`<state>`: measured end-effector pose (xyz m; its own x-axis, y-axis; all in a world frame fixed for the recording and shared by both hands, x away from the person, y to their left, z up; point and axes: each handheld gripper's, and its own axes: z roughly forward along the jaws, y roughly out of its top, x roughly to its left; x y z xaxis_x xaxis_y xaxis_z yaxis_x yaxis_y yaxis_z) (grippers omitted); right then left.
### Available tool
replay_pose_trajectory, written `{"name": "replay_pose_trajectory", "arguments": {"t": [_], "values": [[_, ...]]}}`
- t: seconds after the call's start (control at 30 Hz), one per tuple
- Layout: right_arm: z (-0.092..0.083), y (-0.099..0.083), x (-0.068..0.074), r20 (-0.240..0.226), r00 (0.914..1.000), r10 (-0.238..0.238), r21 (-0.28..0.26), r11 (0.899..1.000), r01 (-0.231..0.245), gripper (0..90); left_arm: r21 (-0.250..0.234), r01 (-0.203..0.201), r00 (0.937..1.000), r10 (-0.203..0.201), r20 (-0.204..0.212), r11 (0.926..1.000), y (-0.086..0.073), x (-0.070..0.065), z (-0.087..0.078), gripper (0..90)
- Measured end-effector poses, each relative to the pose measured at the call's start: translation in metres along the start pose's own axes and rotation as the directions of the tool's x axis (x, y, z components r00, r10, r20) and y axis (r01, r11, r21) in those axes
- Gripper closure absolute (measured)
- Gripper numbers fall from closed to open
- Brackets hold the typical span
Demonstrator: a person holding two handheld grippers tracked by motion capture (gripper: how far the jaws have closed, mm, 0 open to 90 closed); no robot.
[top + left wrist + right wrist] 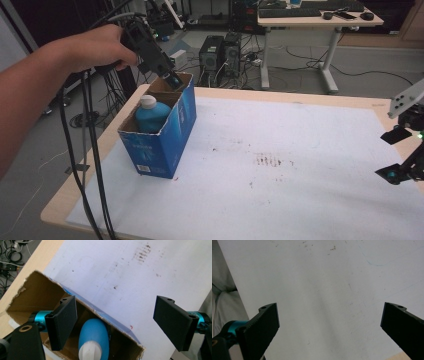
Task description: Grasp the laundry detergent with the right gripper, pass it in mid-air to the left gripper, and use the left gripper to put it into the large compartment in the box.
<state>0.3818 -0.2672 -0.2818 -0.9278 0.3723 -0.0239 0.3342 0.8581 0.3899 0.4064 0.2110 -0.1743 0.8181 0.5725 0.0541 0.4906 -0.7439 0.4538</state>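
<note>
A blue cardboard box (165, 130) with its top torn open stands near the table's left edge. Inside it a blue bottle with a white cap (151, 114) stands upright. My left gripper (172, 78) hangs over the far end of the box, held by a hand, jaws apart and empty. In the left gripper view the box (37, 293) and the bottle (93, 340) lie below my open left gripper (120, 323). My right gripper (397, 155) rests at the table's right edge, open; in the right gripper view its jaws (329, 330) stand wide over the bare white mat.
A white mat (280, 160) with a few dark stains covers the wooden table (70, 200). Black cables (92, 165) hang from the left gripper past the table's left edge. Beyond the table stand computer towers (220, 52) and a white desk (320, 22).
</note>
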Motion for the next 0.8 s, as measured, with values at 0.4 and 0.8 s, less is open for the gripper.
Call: {"name": "replay_pose_trajectory", "arguments": {"t": [0.4,0.8], "values": [[0.0,0.002,0.001,0.002,1.0,0.001,-0.006,1.0,-0.001,1.2,-0.05,-0.112,0.9905,0.116,0.074,0.9924,0.027,-0.017,0.013,11.0],[-0.003,0.001,0.003,0.008,0.9999,0.009,-0.014,1.0,-0.009,1.3,-0.033,-0.19,0.9794,0.191,0.065,0.9813,0.052,-0.035,0.027,1.6]]}}
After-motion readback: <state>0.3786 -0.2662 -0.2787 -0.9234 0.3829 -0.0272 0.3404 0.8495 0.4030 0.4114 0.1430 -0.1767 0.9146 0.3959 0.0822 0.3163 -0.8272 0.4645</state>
